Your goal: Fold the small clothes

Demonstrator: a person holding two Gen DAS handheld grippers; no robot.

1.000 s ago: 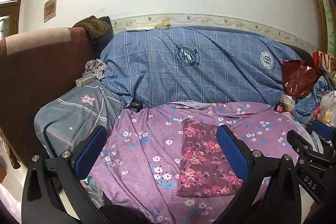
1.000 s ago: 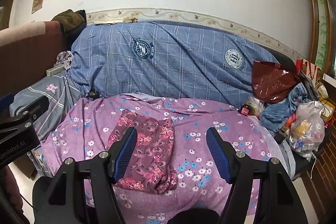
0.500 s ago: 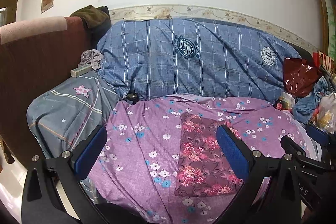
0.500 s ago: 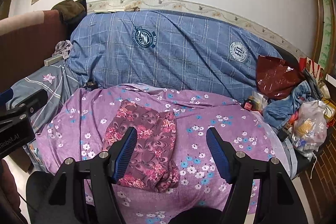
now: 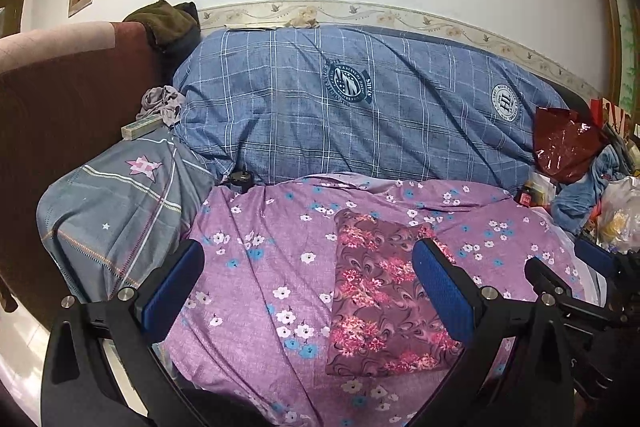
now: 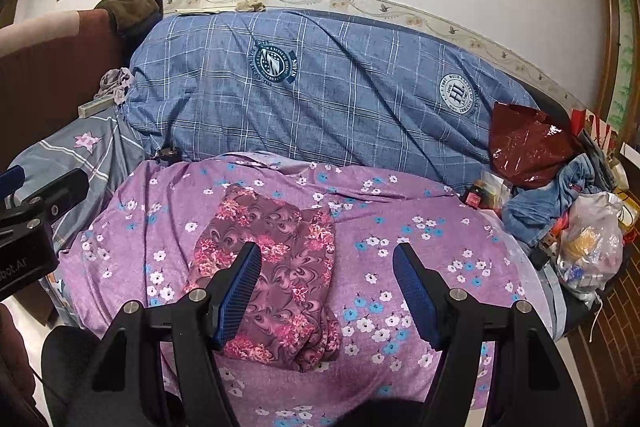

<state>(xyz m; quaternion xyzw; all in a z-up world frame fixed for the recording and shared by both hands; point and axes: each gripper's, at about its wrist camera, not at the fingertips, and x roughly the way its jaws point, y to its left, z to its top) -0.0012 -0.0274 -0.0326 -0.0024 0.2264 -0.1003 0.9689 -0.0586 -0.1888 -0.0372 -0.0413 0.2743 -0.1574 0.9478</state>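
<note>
A small maroon garment with pink flowers (image 5: 380,291) lies folded into a narrow rectangle on the purple flowered sheet (image 5: 260,259). It also shows in the right wrist view (image 6: 276,267). My left gripper (image 5: 308,287) is open and empty, held above the sheet just left of the garment. My right gripper (image 6: 326,291) is open and empty, above the garment's right edge. The right gripper's body shows at the right of the left wrist view (image 5: 568,291).
A blue checked quilt (image 5: 360,107) is piled along the wall behind. A grey pillow (image 5: 116,203) lies left by the brown headboard (image 5: 60,115). A dark red bag (image 6: 528,147), blue clothes (image 6: 552,199) and a clear plastic bag (image 6: 592,243) crowd the right side.
Both grippers have tilted or drawn back slightly, so the bed sits lower in both views. The garment lies unmoved and both jaws stay open.
</note>
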